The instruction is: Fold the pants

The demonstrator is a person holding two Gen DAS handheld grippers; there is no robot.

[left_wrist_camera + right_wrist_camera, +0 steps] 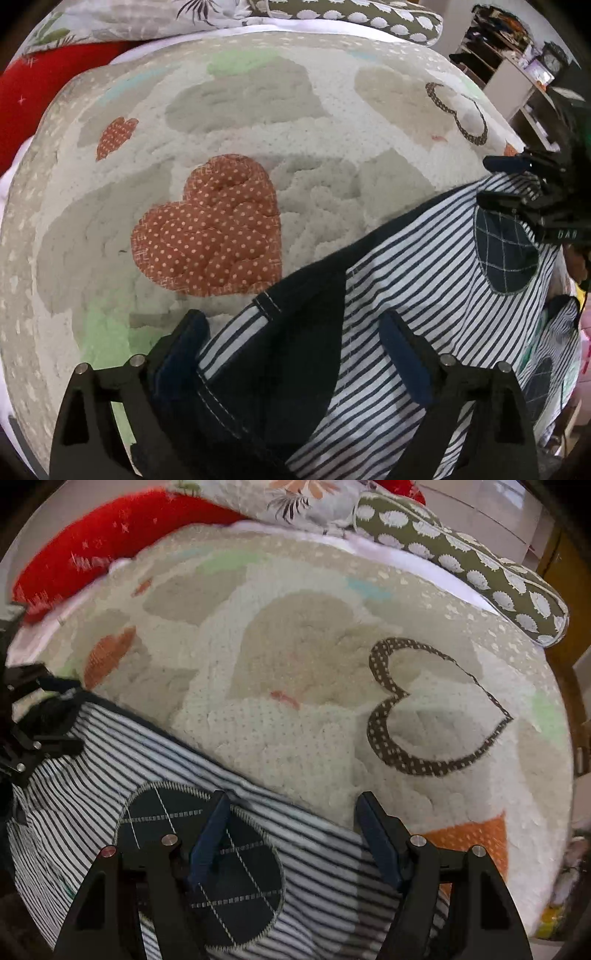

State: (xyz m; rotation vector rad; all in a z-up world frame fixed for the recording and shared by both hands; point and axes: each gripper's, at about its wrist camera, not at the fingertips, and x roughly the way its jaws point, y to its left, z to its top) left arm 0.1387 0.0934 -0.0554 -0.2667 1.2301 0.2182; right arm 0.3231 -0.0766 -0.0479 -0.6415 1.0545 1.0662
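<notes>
The pants (424,280) are white with thin navy stripes, navy trim and round navy knee patches, and lie on a quilted bedspread (229,122). My left gripper (295,332) is open, its fingers straddling the navy waistband and pocket part. My right gripper (291,812) is open over the striped fabric (325,864), its left finger lying across a round navy patch (207,871). Each gripper shows in the other view: the right one at the right edge (517,184), the left one at the left edge (33,734).
The bedspread has orange dotted hearts (214,229) and a brown heart outline (424,709). A red pillow (110,535), a floral pillow (295,502) and an olive patterned pillow (480,576) lie along the far edge. Shelves (517,62) stand beyond the bed.
</notes>
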